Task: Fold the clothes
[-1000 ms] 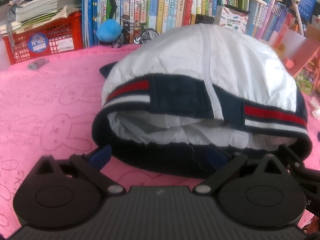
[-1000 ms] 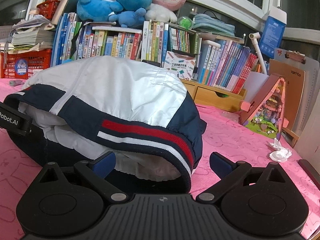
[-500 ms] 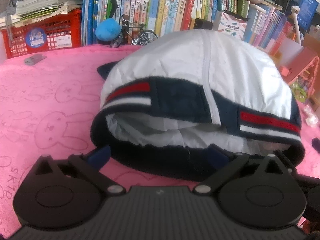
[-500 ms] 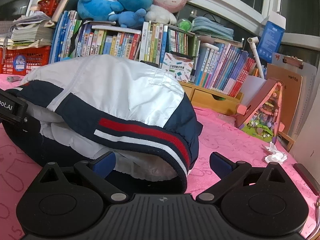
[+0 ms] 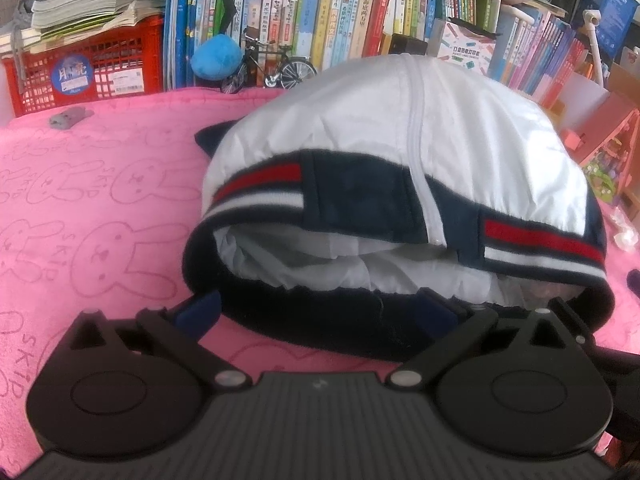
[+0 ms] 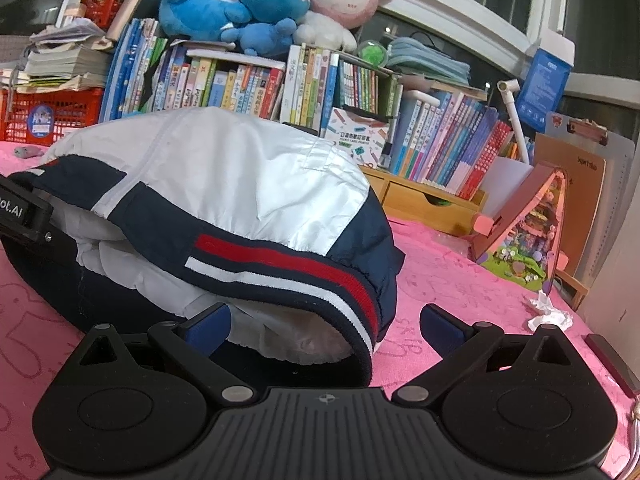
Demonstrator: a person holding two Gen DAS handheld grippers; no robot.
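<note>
We see a puffy white and navy jacket with red and white striped ribbed trim [image 5: 400,184] lying bunched in a dome on a pink plush cloth printed with rabbit outlines [image 5: 92,208]. Our left gripper [image 5: 316,312] sits low at the garment's near hem with its blue-padded fingers [image 5: 200,312] spread wide; the dark hem lies between them, but we cannot see them pinching it. Our right gripper [image 6: 332,324] is also spread wide at the jacket's right-hand corner [image 6: 248,200], its left pad tucked just under the white lining and its right pad over bare pink cloth, holding nothing. From the right wrist view the black body of the left gripper [image 6: 20,212] shows at the jacket's far left edge. Behind the jacket stand a row of upright books [image 6: 240,88], a red plastic crate [image 5: 88,72], a small model bicycle [image 5: 272,68] and blue and pink plush toys [image 6: 256,4].
</note>
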